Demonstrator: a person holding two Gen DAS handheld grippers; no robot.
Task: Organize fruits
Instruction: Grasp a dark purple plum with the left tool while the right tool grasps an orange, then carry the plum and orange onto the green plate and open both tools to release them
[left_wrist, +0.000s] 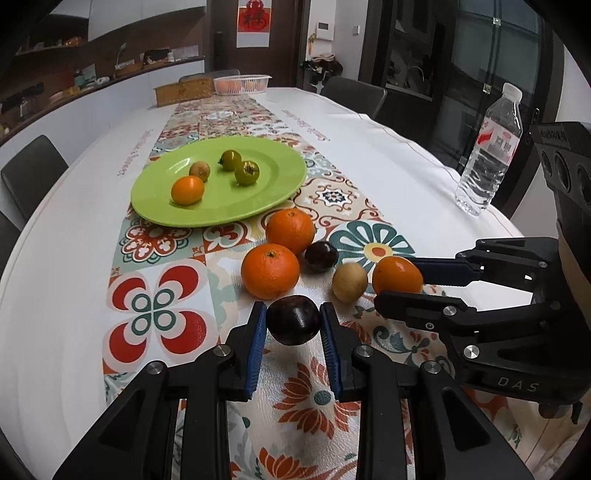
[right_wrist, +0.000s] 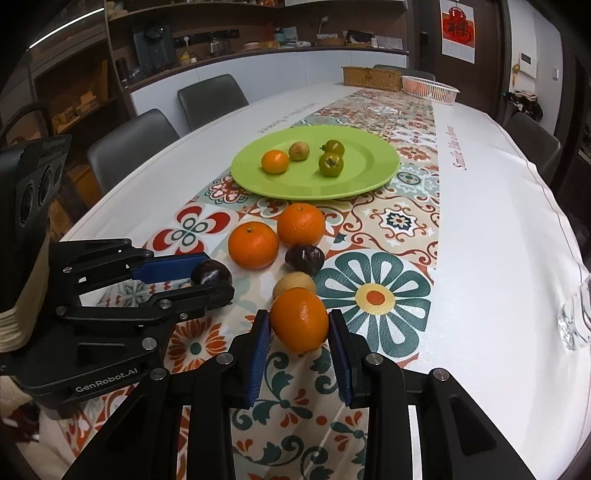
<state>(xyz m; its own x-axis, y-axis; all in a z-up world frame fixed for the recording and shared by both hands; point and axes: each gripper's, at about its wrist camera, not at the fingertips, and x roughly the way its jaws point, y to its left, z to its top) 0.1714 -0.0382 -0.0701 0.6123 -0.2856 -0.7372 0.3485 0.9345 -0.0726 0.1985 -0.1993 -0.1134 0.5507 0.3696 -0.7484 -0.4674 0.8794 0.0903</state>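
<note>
Dining room, dark chairs (right_wrist: 212, 96), shelving behind | table (left_wrist: 66, 295) with white cloth, patterned runner | left hand-held gripper (left_wrist: 293, 325) pinching dark plum (left_wrist: 293, 320) | right hand-held gripper (right_wrist: 299, 326) pinching orange (right_wrist: 299, 320) | green plate (left_wrist: 258, 199) beyond holds four small fruits

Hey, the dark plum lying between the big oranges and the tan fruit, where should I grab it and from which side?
Grip the dark plum across its round middle, coming from above: an orange sits behind it and the tan fruit in front, seemingly touching, so only its left and right flanks look free for the fingers.
</note>
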